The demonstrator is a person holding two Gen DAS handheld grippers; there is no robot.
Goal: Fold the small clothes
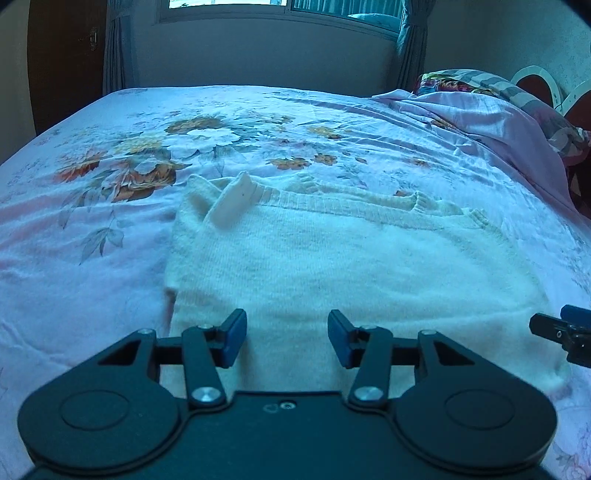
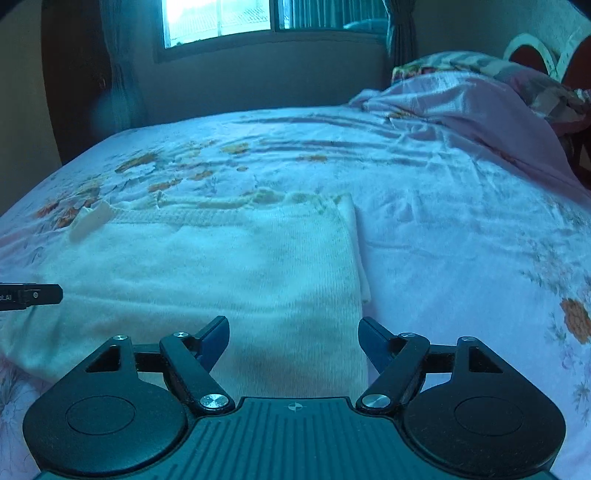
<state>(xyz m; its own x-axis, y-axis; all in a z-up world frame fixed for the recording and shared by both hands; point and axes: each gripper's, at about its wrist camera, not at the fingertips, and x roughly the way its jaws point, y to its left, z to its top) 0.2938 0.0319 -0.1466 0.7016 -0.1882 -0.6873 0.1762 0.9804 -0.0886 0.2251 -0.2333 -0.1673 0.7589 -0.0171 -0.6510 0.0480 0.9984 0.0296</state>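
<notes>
**Two open grippers poised over a folded white knit**

Two grippers hang above a white knitted garment (image 1: 332, 258) lying flat on a floral bedsheet (image 1: 110, 147). The left gripper (image 1: 287, 339) has its blue-padded jaws spread wide and empty, the knit's near-left part directly beneath and ahead of them. The right gripper (image 2: 293, 343) is likewise spread wide, holding nothing, with the garment's right-hand folded edge running forward just inside its right finger. A white label (image 1: 232, 203) stands up at the ribbed far edge, ahead and left of the left gripper. Beyond both, to the far right, rumpled lilac bedding (image 2: 461, 103) is heaped near a window (image 2: 221, 18).
</notes>
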